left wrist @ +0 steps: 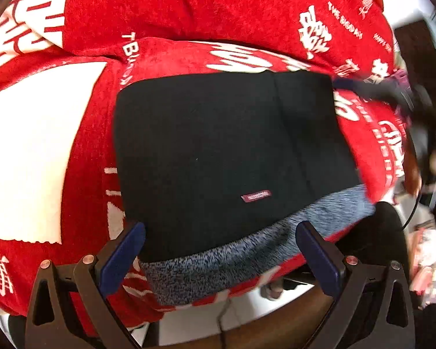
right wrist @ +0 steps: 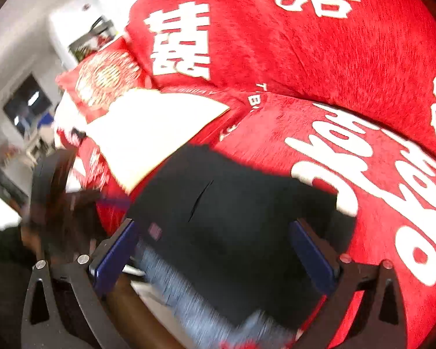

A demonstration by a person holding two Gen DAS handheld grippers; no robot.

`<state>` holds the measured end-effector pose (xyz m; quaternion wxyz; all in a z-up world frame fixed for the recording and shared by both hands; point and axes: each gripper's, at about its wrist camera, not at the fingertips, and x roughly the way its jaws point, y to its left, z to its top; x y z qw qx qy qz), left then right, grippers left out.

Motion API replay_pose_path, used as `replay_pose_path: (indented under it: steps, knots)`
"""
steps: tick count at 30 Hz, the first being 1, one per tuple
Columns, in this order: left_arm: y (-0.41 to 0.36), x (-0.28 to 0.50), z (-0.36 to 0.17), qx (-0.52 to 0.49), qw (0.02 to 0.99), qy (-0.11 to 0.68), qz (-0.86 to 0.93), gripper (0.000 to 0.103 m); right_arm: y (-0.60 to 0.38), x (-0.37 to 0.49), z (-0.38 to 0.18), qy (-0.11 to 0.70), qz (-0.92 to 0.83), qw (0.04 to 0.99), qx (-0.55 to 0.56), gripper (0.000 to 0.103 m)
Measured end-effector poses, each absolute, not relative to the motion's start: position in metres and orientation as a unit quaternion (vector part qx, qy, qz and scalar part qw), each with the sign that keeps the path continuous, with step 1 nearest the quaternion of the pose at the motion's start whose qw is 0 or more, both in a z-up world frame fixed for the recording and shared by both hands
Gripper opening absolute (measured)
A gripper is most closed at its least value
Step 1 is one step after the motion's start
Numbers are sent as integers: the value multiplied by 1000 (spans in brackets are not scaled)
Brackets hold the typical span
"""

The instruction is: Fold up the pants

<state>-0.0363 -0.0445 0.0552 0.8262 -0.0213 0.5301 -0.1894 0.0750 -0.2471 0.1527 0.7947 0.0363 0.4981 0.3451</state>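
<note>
The black pants (left wrist: 223,151) lie folded into a flat rectangle on the red printed blanket (left wrist: 189,8), with a small maroon label (left wrist: 255,196) near the front edge. A grey fleece lining (left wrist: 247,258) shows along that front edge. My left gripper (left wrist: 221,258) is open and empty, just in front of the pants' near edge. In the right wrist view the pants (right wrist: 232,218) are blurred, and my right gripper (right wrist: 215,256) is open and empty over their near edge. The right gripper (left wrist: 404,96) also shows blurred at the right of the left wrist view.
A white patch (left wrist: 35,151) of the blanket lies left of the pants. A red patterned cushion (right wrist: 101,78) sits at the far end. The seat's front edge drops to a white and brown floor (left wrist: 247,320). Room clutter (left wrist: 427,261) lies at the right.
</note>
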Motion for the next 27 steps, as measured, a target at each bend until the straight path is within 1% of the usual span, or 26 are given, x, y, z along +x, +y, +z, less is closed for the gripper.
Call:
replay_pose_path:
  steps: [1, 3, 4, 6, 9, 11, 14, 16, 19, 22, 24, 25, 26, 27]
  knots:
    - [-46, -36, 53, -14, 826, 531, -186, 103, -245, 87, 140, 511, 332, 792, 37, 103]
    - [-45, -36, 54, -9, 826, 533, -184, 103, -244, 106, 111, 561, 284, 777, 30, 103]
    - [-43, -36, 56, -14, 824, 534, -188, 103, -243, 106, 106, 564, 280, 777, 26, 103]
    - [-34, -34, 62, -27, 821, 535, -196, 103, -242, 97, 114, 548, 280, 788, 7, 103]
    - [-12, -26, 68, -62, 826, 526, -191, 103, -253, 70, 146, 509, 284, 812, 31, 103]
    - [6, -14, 61, -87, 819, 538, -179, 103, -268, 49, 156, 498, 279, 819, 48, 103]
    - [22, 3, 39, -121, 788, 576, -181, 103, -295, 29, 145, 520, 270, 807, 73, 103]
    - [18, 11, 36, -136, 775, 583, -202, 103, -309, 22, 128, 540, 253, 798, 90, 103]
    - [6, 31, 48, -138, 783, 567, -218, 103, -322, 17, 124, 535, 241, 801, 116, 103]
    - [8, 68, 62, -147, 805, 547, -176, 103, -318, 20, 132, 522, 243, 807, 128, 103]
    - [18, 91, 56, -145, 806, 564, -111, 103, -311, 22, 135, 519, 248, 808, 126, 103]
    - [17, 102, 43, -106, 794, 596, -57, 103, -309, 21, 137, 517, 249, 809, 123, 103]
    - [15, 108, 34, -88, 784, 613, -48, 103, -308, 20, 138, 517, 250, 810, 120, 103]
    - [15, 108, 32, -91, 785, 611, -53, 103, -307, 19, 138, 518, 250, 809, 119, 103]
